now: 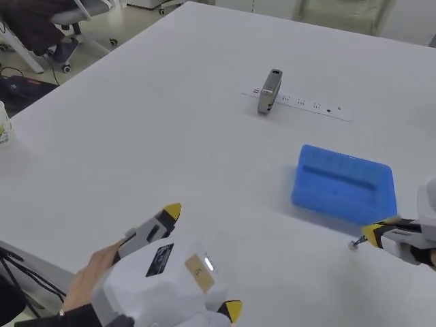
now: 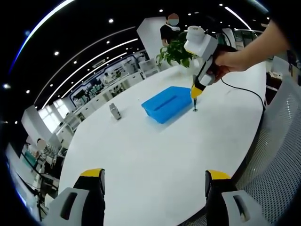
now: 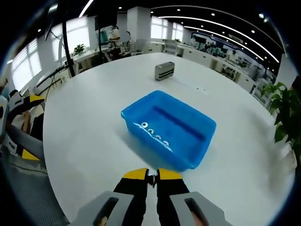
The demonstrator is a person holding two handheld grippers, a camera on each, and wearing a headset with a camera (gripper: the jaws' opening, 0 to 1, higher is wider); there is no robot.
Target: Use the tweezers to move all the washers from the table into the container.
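A blue container [image 1: 344, 184] sits on the white table [image 1: 170, 136], right of the middle. In the right gripper view several washers [image 3: 154, 133] lie in a row inside the container [image 3: 188, 141]. My right gripper [image 1: 371, 234] is just in front of the container's near right corner, shut on thin tweezers [image 3: 151, 178]. Their tip [image 1: 354, 244] touches the table with a small grey bit at it, perhaps a washer. My left gripper [image 1: 201, 260] hovers open near the table's front edge, with nothing between its jaws [image 2: 154, 176]. The left gripper view also shows the right gripper [image 2: 197, 89].
At the back of the table lie a white power strip [image 1: 300, 103] and a grey metal device [image 1: 269, 90] standing on it. Beyond the far left table edge is an office chair [image 1: 68, 27]. A potted plant [image 3: 282, 103] stands to the right.
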